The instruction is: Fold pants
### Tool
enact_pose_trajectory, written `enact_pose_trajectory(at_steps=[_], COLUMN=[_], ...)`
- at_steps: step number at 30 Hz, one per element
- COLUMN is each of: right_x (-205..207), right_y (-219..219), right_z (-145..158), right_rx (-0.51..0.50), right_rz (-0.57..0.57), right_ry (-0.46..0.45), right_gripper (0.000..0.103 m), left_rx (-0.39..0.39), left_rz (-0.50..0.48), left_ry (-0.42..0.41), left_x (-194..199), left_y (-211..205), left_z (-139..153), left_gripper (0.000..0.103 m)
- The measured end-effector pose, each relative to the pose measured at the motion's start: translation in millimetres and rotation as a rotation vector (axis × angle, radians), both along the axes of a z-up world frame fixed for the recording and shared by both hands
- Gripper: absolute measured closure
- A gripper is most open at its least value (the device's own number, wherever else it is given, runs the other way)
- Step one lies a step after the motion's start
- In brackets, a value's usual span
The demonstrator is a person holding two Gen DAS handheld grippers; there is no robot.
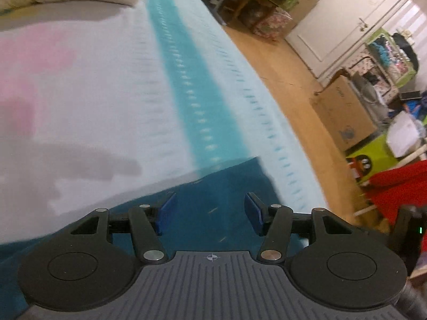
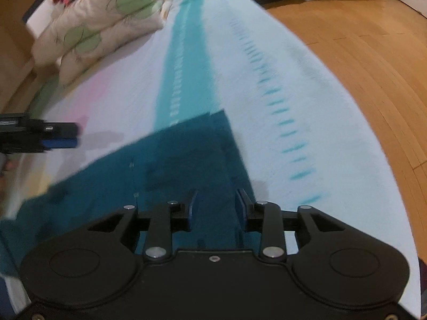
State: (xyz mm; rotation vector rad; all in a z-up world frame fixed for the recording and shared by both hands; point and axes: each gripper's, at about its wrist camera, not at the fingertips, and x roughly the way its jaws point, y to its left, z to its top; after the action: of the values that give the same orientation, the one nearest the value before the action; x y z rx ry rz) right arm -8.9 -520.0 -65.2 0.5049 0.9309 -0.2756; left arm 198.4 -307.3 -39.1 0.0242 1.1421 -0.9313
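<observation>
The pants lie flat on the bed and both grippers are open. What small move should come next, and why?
Probably lower the right gripper onto the pants and close near their far corner: its fingers hover open above the cloth, holding nothing, as does the left gripper.

The left gripper (image 1: 210, 213) has black linkage arms with round silver pivot screws, two black discs flanking a grey ribbed centre plate that carries a small crosshair mark, and blue finger pads (image 1: 167, 212). The right gripper (image 2: 214, 209) is all black beside its silver screws, with dark blue pads (image 2: 241, 208) and a plain plate.
</observation>
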Motion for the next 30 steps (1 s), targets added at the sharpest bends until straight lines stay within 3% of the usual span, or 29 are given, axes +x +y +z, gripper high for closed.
enact_pose_trajectory(at_steps=[5, 13, 14, 15, 17, 20, 25, 28, 30], right_x=[0, -4, -4, -3, -1, 0, 1, 5, 8], right_y=[11, 18, 18, 19, 29, 44, 30, 33, 37], right_z=[-17, -31, -30, -29, -20, -3, -23, -25, -16], right_rx=[-0.040, 0.006, 0.013, 0.021, -0.011, -0.181, -0.147, -0.162, -0.176], right_rz=[0.035, 0.015, 0.006, 0.010, 0.034, 0.044, -0.055, -0.074, -0.101], right_ry=[0.079, 0.109, 0.110, 0.108, 0.102, 0.130, 0.235, 0.248, 0.250], right_gripper=[0.060, 0.057, 0.061, 0.090, 0.092, 0.094, 0.094, 0.090, 0.070], left_rx=[0.075, 0.160, 0.169, 0.179, 0.195, 0.220, 0.231, 0.243, 0.263], left_rz=[0.110, 0.245, 0.257, 0.274, 0.302, 0.333, 0.410, 0.443, 0.456], left_ry=[-0.045, -0.090, -0.092, -0.092, -0.095, -0.115, -0.103, -0.093, -0.081], left_x=[-13, -39, -41, -44, -47, -48, -43, -42, -43], left_y=[71, 165, 173, 183, 199, 221, 258, 276, 285], left_z=[-7, -16, -17, -17, -16, -15, -21, -30, -37], left_gripper=[0.050, 0.050, 0.050, 0.050, 0.050, 0.050, 0.050, 0.050, 0.050])
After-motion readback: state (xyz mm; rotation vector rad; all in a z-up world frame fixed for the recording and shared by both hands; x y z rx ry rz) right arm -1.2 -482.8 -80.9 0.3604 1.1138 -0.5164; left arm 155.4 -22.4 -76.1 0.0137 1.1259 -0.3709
